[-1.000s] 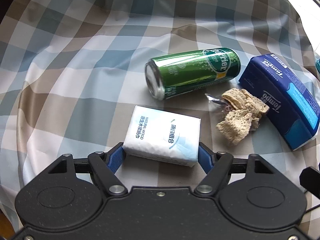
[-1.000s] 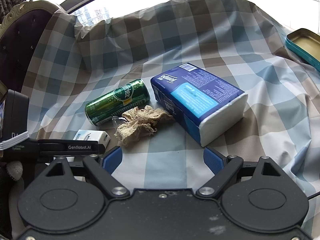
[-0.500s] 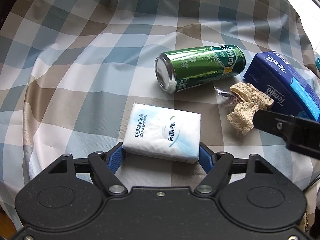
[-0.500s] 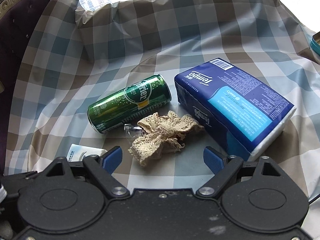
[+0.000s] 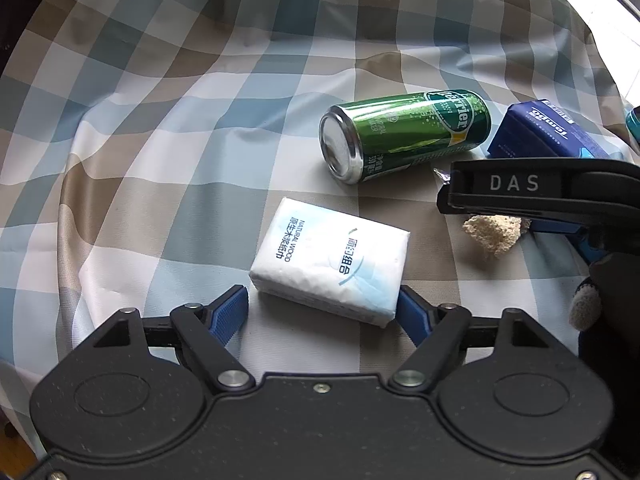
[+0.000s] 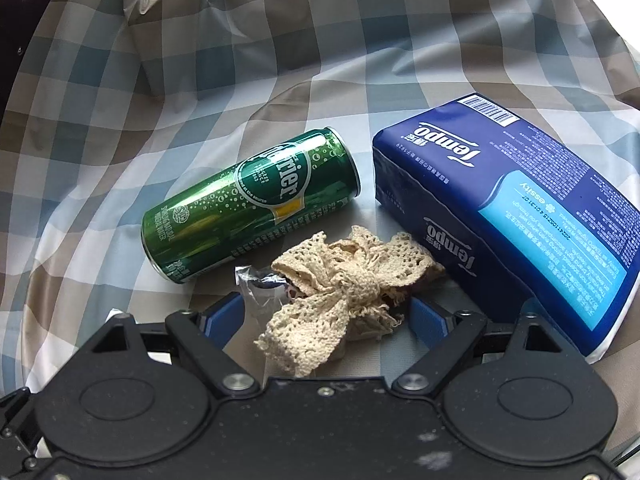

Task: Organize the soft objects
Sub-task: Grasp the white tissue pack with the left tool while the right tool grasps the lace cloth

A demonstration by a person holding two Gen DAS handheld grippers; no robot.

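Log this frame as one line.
left gripper: just opening, straddling white tissue pack | right gripper: open around beige lace bow

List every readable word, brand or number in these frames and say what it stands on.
"Perrier": green can.
"Tempo": blue tissue pack; its fine print and barcode digits are too small.
"NATURAL WOOD": white tissue packet; beside it, Chinese characters I won't transcribe.
"DAS": right gripper, seen from the left wrist.

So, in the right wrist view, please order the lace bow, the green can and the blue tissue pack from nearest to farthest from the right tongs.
1. Lace bow: lying between the open right tongs.
2 and 3. Green can, beyond on the left, and blue tissue pack, on the right: too close to call.
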